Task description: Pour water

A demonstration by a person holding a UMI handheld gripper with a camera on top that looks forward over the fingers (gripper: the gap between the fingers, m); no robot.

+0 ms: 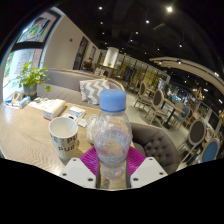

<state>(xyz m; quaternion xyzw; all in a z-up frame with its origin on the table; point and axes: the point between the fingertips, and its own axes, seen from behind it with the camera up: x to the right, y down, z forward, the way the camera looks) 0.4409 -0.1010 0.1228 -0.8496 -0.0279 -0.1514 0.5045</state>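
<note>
Bottle, one, clear with blue cap, is pinched upright between both pads of the gripper. One white cup is seen standing on the table, just left of the bottle. One potted plant is seen far left.

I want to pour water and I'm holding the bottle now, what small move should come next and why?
Probably carry the bottle left over the cup. The gripper looks shut on the upright bottle, and the cup stands open just beside it. The blue cap still looks on, so it needs removing first.
</note>
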